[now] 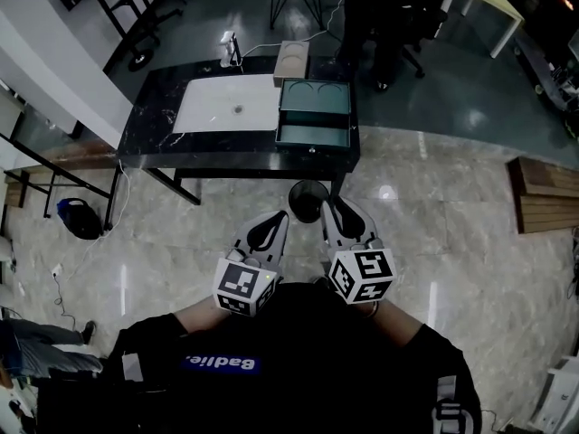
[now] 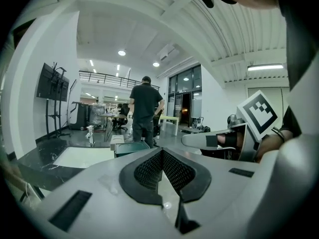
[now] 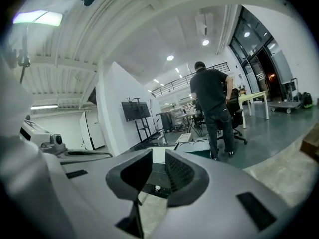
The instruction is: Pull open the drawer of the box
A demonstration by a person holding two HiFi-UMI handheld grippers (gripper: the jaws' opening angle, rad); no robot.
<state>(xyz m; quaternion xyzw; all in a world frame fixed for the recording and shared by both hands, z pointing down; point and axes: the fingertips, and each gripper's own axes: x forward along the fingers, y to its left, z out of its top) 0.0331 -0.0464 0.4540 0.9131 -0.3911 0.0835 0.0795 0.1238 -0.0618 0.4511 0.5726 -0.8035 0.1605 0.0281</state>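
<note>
Head view stares steeply down from above, worktop (image 1: 149, 134) well ahead. Left gripper view and right gripper view sit low, facing nearly level; all 3 share that worktop, both catching the person (image 2: 144, 108) behind.

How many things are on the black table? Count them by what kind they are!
Boxes: 2, a green box and a beige box
Basin: 1
Tap: 1
Total: 4
</note>
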